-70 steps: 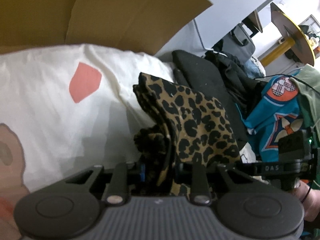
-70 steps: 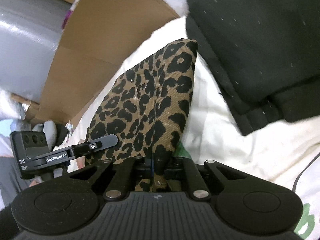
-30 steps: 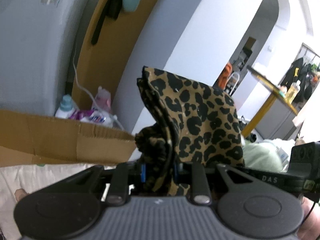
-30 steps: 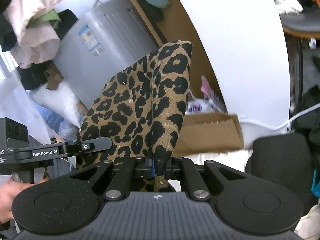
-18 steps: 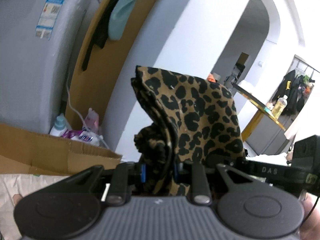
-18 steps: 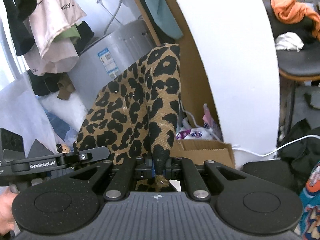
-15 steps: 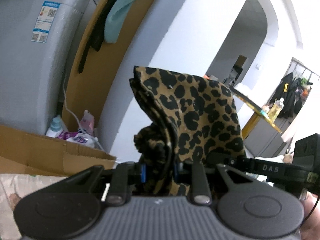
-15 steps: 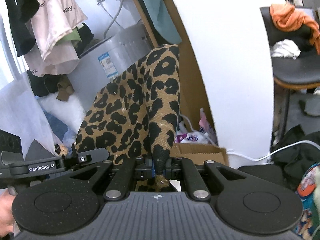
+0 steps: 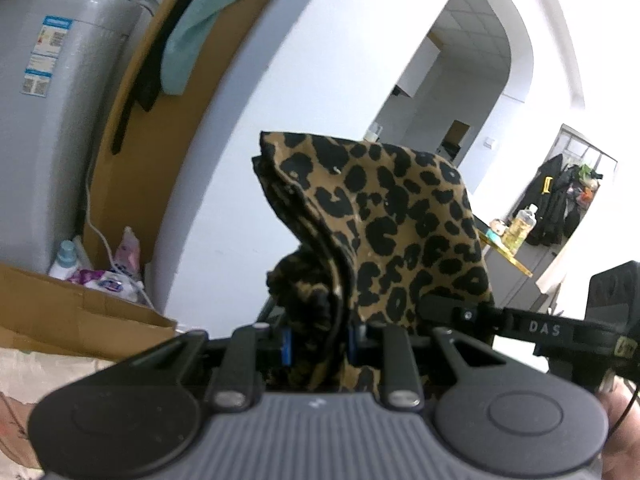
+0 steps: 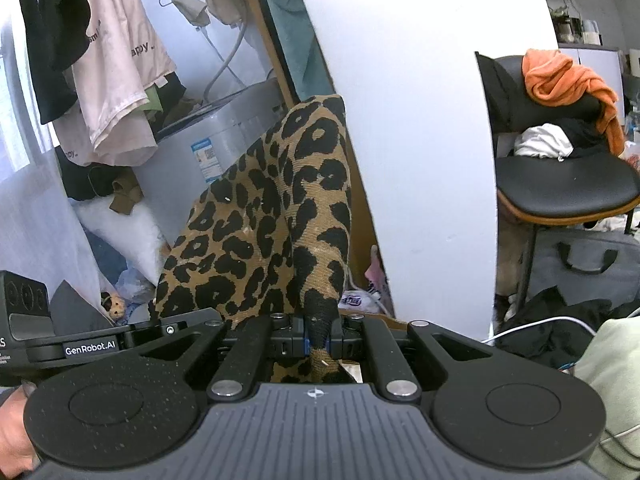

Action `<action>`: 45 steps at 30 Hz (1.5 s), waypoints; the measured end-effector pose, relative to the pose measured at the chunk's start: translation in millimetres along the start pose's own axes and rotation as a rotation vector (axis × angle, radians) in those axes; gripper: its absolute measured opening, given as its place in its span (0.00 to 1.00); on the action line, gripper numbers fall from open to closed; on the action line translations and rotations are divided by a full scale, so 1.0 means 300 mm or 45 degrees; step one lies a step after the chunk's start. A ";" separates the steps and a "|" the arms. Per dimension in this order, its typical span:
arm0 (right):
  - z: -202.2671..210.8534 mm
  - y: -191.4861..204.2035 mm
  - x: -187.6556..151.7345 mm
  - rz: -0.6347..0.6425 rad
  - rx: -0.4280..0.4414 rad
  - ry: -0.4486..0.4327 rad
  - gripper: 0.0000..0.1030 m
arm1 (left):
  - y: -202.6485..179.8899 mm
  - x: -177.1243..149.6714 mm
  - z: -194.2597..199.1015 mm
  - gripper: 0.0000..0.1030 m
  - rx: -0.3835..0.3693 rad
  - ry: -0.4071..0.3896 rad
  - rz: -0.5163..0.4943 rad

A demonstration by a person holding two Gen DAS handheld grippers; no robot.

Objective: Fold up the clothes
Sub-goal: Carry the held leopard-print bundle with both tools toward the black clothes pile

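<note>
A white curved wall and a grey appliance with printed labels fill the background, with hanging shirts above and a black-seated chair heaped with orange and white cloth to one side; a cardboard box sits low against the wall. Both cameras look out across the room rather than down at a surface, so the leopard-print garment appears to be held up in the air, probably so it hangs straight for a fold. It is a ribbed, corduroy-like fabric, tan with black blotches, doubled over itself in several layers with a stitched edge showing. The left gripper has its jaws pinching a thick bunched wad of the cloth; the right gripper has its jaws pressed close on a thin dark edge of the same garment. How far the folding has gone cannot be told.
</note>
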State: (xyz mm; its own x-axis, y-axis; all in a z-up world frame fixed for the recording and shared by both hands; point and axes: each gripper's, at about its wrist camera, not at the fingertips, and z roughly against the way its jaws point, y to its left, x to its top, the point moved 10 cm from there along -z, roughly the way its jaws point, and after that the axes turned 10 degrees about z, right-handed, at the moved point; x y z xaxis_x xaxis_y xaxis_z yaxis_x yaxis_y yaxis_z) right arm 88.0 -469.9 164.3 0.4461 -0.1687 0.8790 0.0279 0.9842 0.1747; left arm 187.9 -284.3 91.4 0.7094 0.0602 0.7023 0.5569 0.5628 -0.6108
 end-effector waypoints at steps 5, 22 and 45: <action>0.030 -0.059 -0.034 -0.015 -0.003 -0.010 0.05 | -0.025 -0.068 -0.056 0.25 -0.028 0.024 -0.024; -0.099 -0.289 -0.350 -0.094 -0.113 0.044 0.05 | 0.092 -0.340 -0.297 0.24 -0.156 0.168 -0.093; -0.474 -0.542 -0.769 -0.105 -0.183 0.180 0.05 | 0.403 -0.655 -0.668 0.24 -0.122 0.232 0.121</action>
State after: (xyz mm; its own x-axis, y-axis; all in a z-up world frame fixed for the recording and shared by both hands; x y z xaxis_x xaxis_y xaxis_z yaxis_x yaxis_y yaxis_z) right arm 107.9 -583.5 -129.9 0.5575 -0.2499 0.7917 0.1921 0.9666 0.1698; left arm 202.5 -393.4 -193.7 0.8220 -0.0458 0.5677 0.5164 0.4804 -0.7089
